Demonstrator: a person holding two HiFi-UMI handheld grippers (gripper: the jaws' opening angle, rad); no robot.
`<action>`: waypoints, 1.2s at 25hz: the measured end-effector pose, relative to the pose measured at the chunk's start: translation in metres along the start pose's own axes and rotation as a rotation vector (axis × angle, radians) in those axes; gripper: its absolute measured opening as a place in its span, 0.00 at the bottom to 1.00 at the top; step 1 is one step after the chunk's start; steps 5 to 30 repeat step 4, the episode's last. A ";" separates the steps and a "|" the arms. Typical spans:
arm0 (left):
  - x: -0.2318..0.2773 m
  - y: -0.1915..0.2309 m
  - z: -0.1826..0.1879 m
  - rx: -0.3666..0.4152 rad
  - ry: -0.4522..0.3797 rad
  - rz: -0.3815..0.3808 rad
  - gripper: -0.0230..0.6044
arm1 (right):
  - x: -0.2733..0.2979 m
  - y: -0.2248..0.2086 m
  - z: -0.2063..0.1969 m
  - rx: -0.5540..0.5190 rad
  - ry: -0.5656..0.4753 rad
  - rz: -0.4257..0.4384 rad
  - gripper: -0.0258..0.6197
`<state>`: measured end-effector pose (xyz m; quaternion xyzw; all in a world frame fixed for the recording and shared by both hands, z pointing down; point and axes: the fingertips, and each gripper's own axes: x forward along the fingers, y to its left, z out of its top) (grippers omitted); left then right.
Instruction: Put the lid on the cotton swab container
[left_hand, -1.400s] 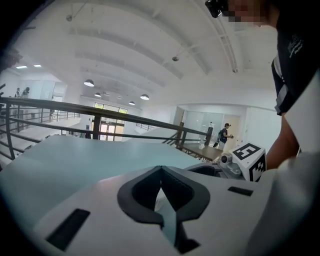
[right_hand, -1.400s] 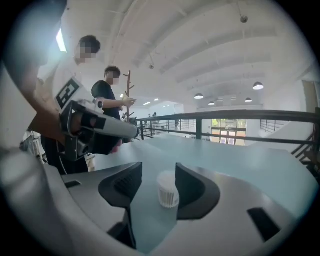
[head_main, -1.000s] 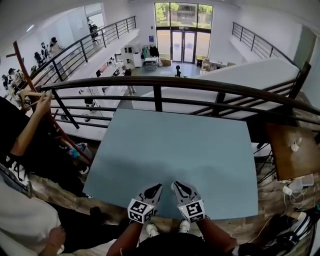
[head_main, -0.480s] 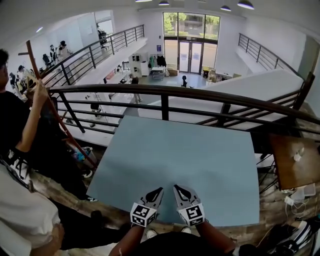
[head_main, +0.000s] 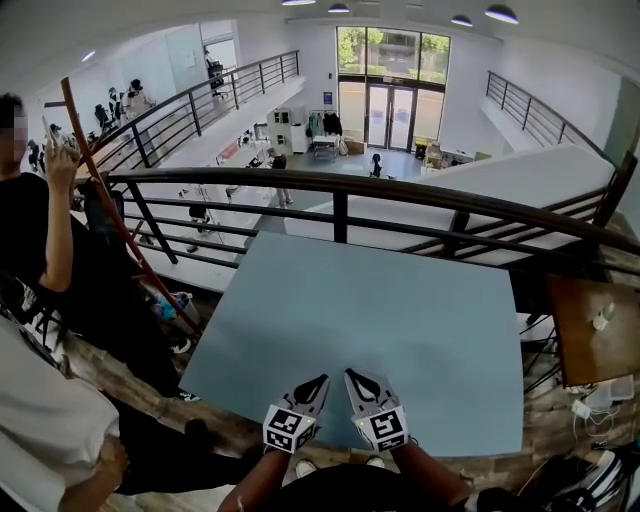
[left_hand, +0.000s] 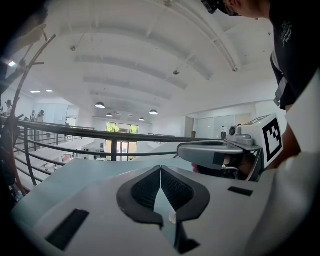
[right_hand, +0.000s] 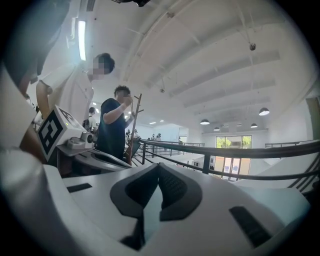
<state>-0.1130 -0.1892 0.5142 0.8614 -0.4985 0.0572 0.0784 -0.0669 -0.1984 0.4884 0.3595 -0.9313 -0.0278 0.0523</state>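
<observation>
Cotton swab container and lid: we cannot place either one from any of our three views. From the head view we look down on a pale blue table (head_main: 400, 320). The left gripper (head_main: 320, 383) and the right gripper (head_main: 351, 377) lie side by side at its near edge, tips angled toward each other, close but apart. Only this view shows the dark railing (head_main: 340, 186) running behind the table, the hall floor below it and a wooden side table (head_main: 590, 345) off to the right. The gripper views add what the head view cannot. In the left gripper view the jaws are clenched tip to tip with nothing between them, and the right gripper sits just to the right with its marker cube showing. In the right gripper view the jaws are likewise pressed together and bare, with the left gripper at the left. Beyond it stands a person in a dark shirt (right_hand: 114, 125) with one hand raised beside a wooden pole (right_hand: 135, 125) — the same figure that the head view shows at its left edge.
</observation>
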 end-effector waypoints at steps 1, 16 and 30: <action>0.002 -0.002 0.000 0.001 -0.002 -0.002 0.05 | -0.001 -0.001 0.000 0.003 0.001 0.005 0.07; 0.005 -0.007 0.001 0.005 -0.008 -0.004 0.06 | -0.003 -0.003 0.002 0.007 0.001 0.017 0.07; 0.005 -0.007 0.001 0.005 -0.008 -0.004 0.06 | -0.003 -0.003 0.002 0.007 0.001 0.017 0.07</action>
